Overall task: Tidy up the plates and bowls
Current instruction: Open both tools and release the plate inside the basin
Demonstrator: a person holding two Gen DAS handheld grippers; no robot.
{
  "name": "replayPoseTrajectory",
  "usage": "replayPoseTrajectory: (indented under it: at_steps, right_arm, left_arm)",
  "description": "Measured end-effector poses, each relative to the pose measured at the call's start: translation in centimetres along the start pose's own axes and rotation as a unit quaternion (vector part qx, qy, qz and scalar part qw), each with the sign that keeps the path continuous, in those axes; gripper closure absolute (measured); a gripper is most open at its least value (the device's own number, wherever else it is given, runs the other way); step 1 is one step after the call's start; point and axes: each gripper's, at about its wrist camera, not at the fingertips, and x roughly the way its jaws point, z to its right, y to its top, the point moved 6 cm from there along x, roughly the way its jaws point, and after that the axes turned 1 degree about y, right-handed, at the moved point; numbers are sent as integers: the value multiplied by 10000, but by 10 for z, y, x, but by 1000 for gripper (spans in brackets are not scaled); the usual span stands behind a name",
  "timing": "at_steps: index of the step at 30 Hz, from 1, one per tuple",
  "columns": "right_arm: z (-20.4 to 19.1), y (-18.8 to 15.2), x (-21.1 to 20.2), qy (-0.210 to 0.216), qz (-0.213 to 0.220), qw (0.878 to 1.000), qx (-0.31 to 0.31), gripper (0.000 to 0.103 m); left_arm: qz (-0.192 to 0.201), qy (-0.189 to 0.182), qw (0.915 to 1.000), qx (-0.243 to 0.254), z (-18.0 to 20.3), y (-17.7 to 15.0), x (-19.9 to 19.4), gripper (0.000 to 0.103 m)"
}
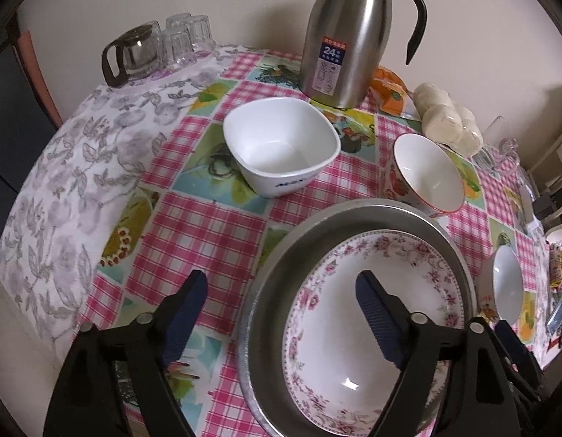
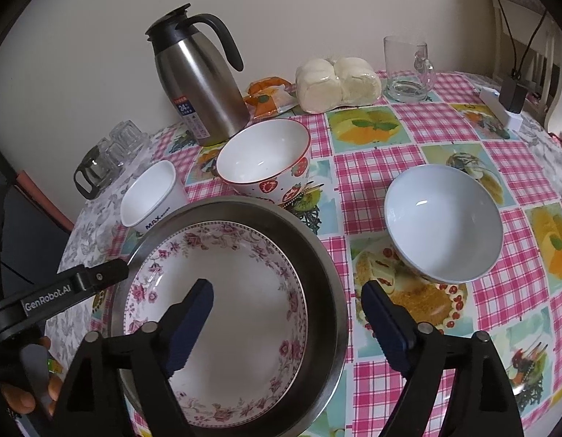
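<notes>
At the near edge of the counter (image 2: 408, 138), under its pink checked cloth, we saw the floral plate (image 2: 244, 291) lying inside the metal pan (image 2: 328, 291). Both grippers hung over this pair with their fingers spread wide and nothing between them. The left gripper (image 1: 281, 313) straddled the pan's left rim, one finger (image 1: 186, 313) over the cloth and the other over the plate. The right gripper (image 2: 286, 324) straddled the pan's right rim, its left finger (image 2: 192, 327) over the plate and its right finger over the cloth. We could not tell whether any finger touched the plate or the pan. In the right wrist view the left gripper's arm reached in from the left, with a hand (image 2: 30, 389) below it.

Just right of the pan stood the plain white bowl (image 2: 443, 222), apart from it. Behind the pan, the strawberry bowl (image 2: 264, 160) sat close to its far rim, and the square white bowl (image 1: 281, 145) stood to the left of that one.

Farther back we saw the steel thermos jug (image 1: 353, 36), with an orange packet (image 2: 268, 100) and a bag of pale buns (image 2: 337, 83) to its right, then a glass mug (image 2: 406, 69). At the far left corner stood a glass pot (image 1: 131, 54) beside upturned glasses (image 1: 186, 36).
</notes>
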Motion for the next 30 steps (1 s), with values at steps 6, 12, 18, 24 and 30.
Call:
replayPoseTrajectory:
  at_steps: [6,12,18,24,30]
  right_arm:
    - [2,1,-1,-48,63,10000,4,0]
    - [7,2,-2,-112,94,9999,75,0]
    - [9,4,-7,-141,210,9996,90,0]
    - [14,7,-11,-109,335,9993,156,0]
    - [17,12,-12,-114,424,9989,166,0]
  left_arm:
    - [94,183,9998,32,-3,2,0,18]
    - [279,253,9993,42,-1,5,-3,18]
    - [495,215,9983,211,12,11,-7,2]
    - [762,85,9962,401,30,18,-15,2]
    - [1126,-158,9924,472,43,28,-23,2]
